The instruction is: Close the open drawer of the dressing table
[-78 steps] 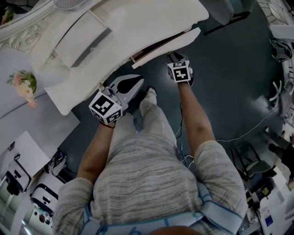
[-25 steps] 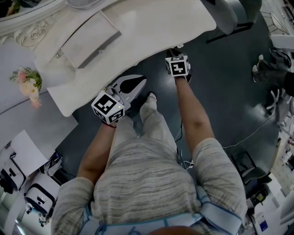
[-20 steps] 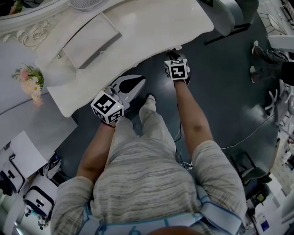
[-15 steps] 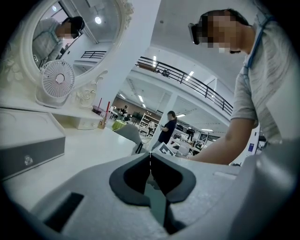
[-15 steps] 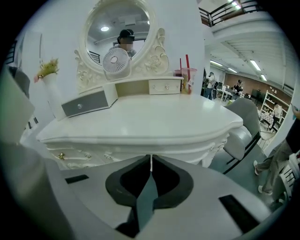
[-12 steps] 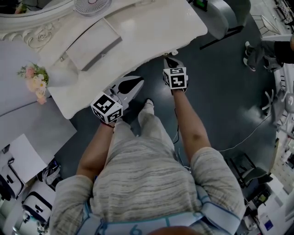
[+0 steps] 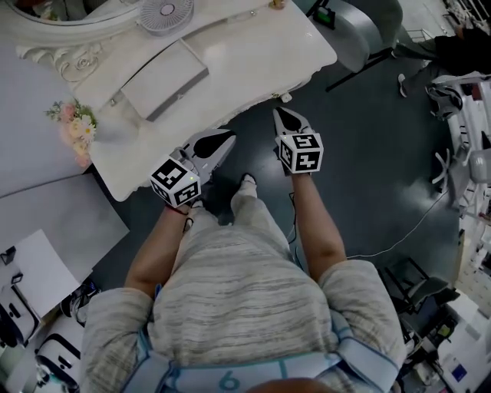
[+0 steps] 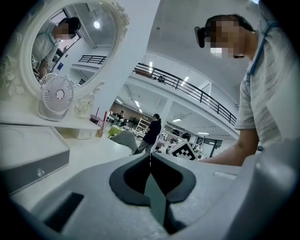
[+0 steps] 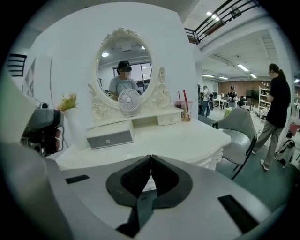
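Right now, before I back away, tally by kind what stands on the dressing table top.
Mirror: 1
Fan: 1
Vase of flowers: 1
Cup: 1
Grey-fronted box: 1
Total: 5

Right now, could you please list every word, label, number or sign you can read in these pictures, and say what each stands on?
"6", as far as it can be made out: on the pale blue strap across the person's front, in the head view.
The marker cubes: coded black-and-white squares only, no letters.
The fan: any mark on its hub is too small to read.
Nothing else is legible.
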Demonstrator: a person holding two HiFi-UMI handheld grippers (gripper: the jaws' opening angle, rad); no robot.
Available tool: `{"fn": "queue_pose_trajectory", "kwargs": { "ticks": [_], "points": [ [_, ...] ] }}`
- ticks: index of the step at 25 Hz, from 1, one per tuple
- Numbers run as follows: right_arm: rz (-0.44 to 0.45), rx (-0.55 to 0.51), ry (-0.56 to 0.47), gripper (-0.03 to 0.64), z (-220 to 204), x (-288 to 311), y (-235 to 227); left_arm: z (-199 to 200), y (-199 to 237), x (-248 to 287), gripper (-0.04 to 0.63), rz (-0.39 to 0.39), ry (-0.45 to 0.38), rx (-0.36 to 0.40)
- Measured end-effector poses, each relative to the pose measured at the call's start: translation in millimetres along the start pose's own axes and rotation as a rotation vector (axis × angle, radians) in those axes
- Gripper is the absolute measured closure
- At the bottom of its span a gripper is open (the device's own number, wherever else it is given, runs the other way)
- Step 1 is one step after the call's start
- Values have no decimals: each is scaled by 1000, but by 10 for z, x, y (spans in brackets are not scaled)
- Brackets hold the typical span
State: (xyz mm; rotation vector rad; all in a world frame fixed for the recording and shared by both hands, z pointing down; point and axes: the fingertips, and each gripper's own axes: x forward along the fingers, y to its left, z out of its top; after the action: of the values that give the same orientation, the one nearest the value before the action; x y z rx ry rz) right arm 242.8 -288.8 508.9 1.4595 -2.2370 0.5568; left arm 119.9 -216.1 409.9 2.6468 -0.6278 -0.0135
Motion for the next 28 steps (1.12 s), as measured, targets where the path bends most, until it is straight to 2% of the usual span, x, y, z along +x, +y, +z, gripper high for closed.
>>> {"fn": "queue_pose_trajectory", "kwargs": {
  "ticks": [11, 17, 28],
  "points": [
    [60, -3, -150, 606, 448, -783, 779, 206, -244, -530, 580, -9, -42, 40],
    [131, 18, -230, 606, 622, -1212, 1283, 324, -436, -822, 580, -18, -70, 61],
    [206, -3, -304, 606, 804, -1746, 1866, 528, -728, -1229, 580, -27, -111, 98]
  ]
}}
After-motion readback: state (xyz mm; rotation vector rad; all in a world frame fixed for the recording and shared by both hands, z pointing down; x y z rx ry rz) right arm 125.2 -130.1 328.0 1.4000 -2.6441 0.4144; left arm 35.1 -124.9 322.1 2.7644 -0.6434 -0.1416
